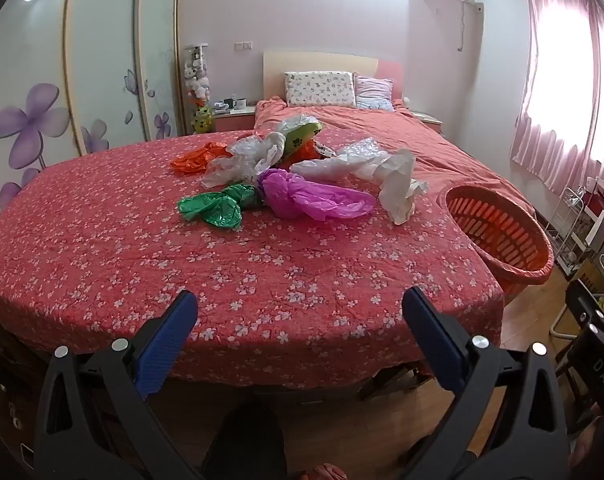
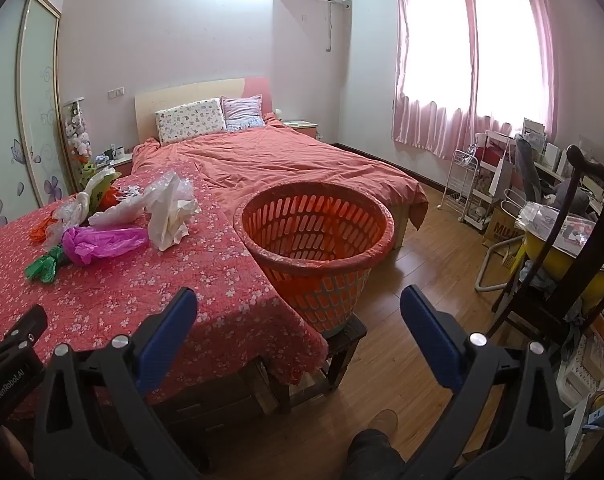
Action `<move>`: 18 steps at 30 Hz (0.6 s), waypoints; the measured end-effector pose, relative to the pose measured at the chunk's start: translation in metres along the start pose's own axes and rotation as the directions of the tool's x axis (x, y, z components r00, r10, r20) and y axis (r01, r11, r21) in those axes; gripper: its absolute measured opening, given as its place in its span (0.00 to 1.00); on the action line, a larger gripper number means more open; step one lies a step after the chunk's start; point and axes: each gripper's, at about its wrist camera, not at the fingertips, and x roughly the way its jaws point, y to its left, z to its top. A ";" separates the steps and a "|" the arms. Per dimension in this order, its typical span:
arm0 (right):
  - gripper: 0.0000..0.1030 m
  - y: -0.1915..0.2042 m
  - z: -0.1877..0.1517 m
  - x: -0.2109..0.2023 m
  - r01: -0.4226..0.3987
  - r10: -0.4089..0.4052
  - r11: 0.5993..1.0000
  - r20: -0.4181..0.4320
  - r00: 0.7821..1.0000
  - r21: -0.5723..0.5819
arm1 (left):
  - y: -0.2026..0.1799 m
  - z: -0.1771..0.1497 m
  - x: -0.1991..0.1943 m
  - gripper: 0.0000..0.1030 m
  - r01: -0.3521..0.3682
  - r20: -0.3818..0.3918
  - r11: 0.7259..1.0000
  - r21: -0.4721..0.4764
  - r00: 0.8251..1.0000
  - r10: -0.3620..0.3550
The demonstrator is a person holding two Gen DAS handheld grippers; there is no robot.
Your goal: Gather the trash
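A heap of crumpled plastic bags lies on the table with the red flowered cloth (image 1: pixel 142 248): a green bag (image 1: pixel 216 208), a magenta bag (image 1: pixel 309 196), a white bag (image 1: pixel 399 184), an orange bag (image 1: pixel 196 158) and clear ones (image 1: pixel 246 156). The heap also shows in the right wrist view, with the magenta bag (image 2: pixel 102 242) and white bag (image 2: pixel 172 212). An orange slotted basket (image 2: pixel 315 240) stands on a stool at the table's right edge; it also shows in the left wrist view (image 1: pixel 501 232). My left gripper (image 1: pixel 300 322) is open and empty before the table's near edge. My right gripper (image 2: pixel 298 320) is open and empty, in front of the basket.
A bed with a red cover (image 2: pixel 282 160) and pillows lies behind the table. A wardrobe with flower doors (image 1: pixel 62 80) stands left. A dark chair (image 2: pixel 561 260), a white rack (image 2: pixel 473 188) and clutter stand right by the pink curtains (image 2: pixel 481 60). The floor is wood (image 2: pixel 421 280).
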 end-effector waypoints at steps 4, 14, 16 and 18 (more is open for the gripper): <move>0.96 0.000 0.000 0.000 0.004 -0.004 1.000 0.002 1.000 -0.003 | 0.000 0.000 0.000 0.98 0.001 0.000 1.000 -0.003 1.000 -0.001; 0.96 0.000 0.000 0.000 0.001 -0.001 1.000 0.001 1.000 -0.002 | 0.000 0.000 0.000 0.98 -0.001 -0.002 1.000 -0.002 1.000 0.001; 0.96 0.000 0.000 0.000 0.002 -0.002 1.000 0.000 1.000 -0.002 | 0.000 0.000 0.000 0.98 0.000 -0.003 1.000 -0.002 1.000 0.000; 0.96 0.001 0.001 0.000 0.002 -0.002 1.000 0.001 1.000 -0.002 | 0.000 0.000 0.000 0.98 0.000 -0.003 1.000 -0.002 1.000 0.000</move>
